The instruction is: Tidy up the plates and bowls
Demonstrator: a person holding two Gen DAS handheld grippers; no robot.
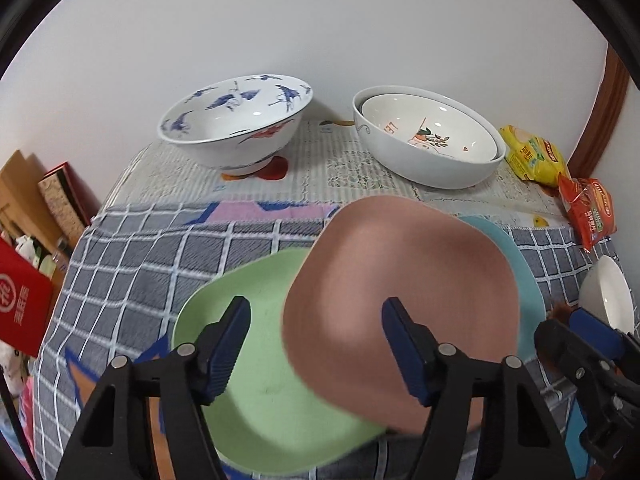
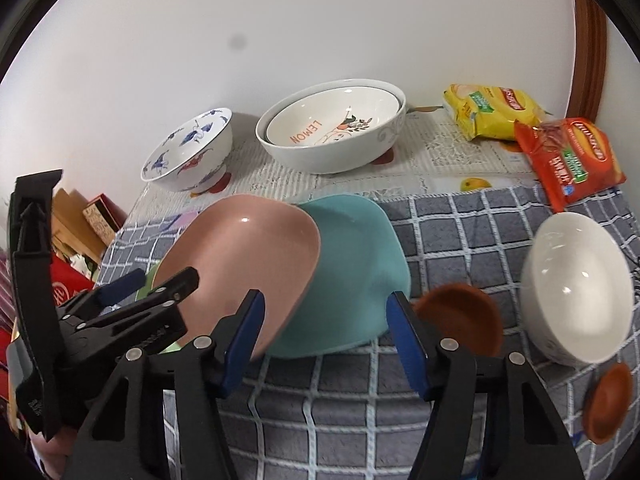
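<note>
The dusty-pink squarish plate (image 1: 400,292), overlapping a green plate (image 1: 256,352) and a teal plate (image 2: 356,276), is being approached. Both the left hand-held gripper (image 1: 316,344) and the right hand-held gripper (image 2: 324,336) are held open, empty. A grasp on the pink plate's near rim is called for next.

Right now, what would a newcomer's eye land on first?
The three overlapping plates at the table's middle: the pink plate leans over the green plate and the teal plate. Behind them, by the wall, stand the blue-patterned bowl and two nested white bowls.
</note>
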